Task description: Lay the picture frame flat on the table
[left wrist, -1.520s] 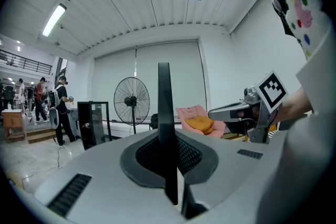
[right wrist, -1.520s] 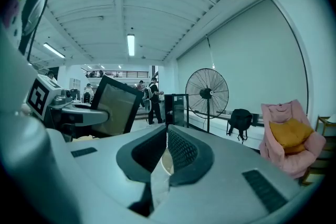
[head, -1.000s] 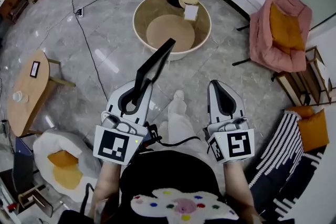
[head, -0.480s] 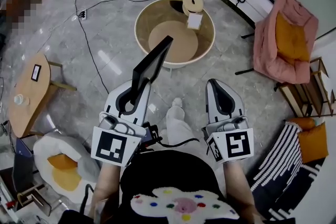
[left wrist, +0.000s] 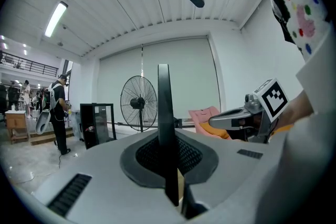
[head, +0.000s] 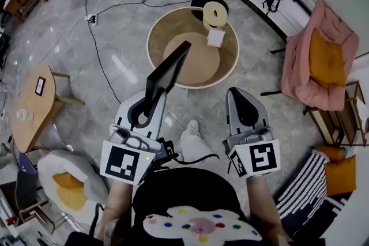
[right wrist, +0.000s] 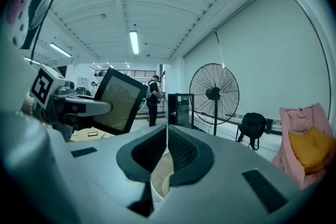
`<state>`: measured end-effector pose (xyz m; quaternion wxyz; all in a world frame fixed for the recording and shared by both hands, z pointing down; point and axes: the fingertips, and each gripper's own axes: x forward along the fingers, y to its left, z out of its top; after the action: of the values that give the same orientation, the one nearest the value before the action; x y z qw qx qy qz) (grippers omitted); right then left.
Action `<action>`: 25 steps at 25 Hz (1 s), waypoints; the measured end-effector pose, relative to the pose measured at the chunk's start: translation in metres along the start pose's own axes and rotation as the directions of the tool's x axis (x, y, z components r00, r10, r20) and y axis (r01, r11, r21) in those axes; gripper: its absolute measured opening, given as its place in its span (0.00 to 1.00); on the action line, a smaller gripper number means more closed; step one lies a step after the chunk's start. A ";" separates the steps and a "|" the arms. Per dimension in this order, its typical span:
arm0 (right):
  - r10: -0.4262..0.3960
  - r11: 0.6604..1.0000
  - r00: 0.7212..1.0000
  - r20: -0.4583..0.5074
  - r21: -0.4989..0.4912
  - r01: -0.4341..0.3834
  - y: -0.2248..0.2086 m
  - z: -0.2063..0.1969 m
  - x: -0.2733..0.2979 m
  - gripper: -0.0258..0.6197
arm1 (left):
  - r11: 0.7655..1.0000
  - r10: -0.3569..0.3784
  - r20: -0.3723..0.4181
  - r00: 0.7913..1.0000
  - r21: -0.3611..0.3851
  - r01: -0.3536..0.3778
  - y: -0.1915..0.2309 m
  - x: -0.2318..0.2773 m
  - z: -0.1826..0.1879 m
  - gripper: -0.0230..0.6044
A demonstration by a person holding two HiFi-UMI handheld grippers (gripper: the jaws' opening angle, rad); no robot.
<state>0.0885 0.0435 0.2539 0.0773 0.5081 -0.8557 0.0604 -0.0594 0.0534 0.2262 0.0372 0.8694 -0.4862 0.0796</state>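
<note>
Carry step, prob.: left gripper [head: 152, 98] fingers clamp picture frame [head: 168, 72]; right gripper [head: 240, 95] fingers pressed together, w/ nothing held. Next req.: reach round surface [head: 190, 59], tilt frame flat.

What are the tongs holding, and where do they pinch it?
The left tongs pinch the frame by its bottom edge. The right tongs are shut, holding nothing.

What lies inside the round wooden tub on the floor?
A pale ring-shaped roll and a small white card, near the far rim. The held picture frame hides part of the tub floor.
</note>
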 end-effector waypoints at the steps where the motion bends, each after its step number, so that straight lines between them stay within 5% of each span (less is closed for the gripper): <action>1: 0.006 1.000 1.000 -0.001 0.002 -0.006 -0.006 0.001 0.006 0.10 | 1.000 0.006 0.001 1.000 -0.002 -0.006 0.002 0.007 0.002 0.08; 18: 0.088 0.996 0.996 -0.006 0.022 -0.088 -0.058 0.012 0.068 0.10 | 0.997 0.075 -0.014 0.997 -0.009 -0.075 0.029 0.075 0.013 0.08; 25: 0.071 0.997 0.997 0.012 0.025 -0.071 -0.060 0.018 0.070 0.10 | 0.999 0.032 0.042 0.999 0.027 -0.033 0.027 0.086 0.033 0.08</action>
<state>0.1072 -0.0485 0.2510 0.0638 0.4786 -0.8728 0.0713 -0.0347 -0.0376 0.2087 0.0140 0.8634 -0.4997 0.0689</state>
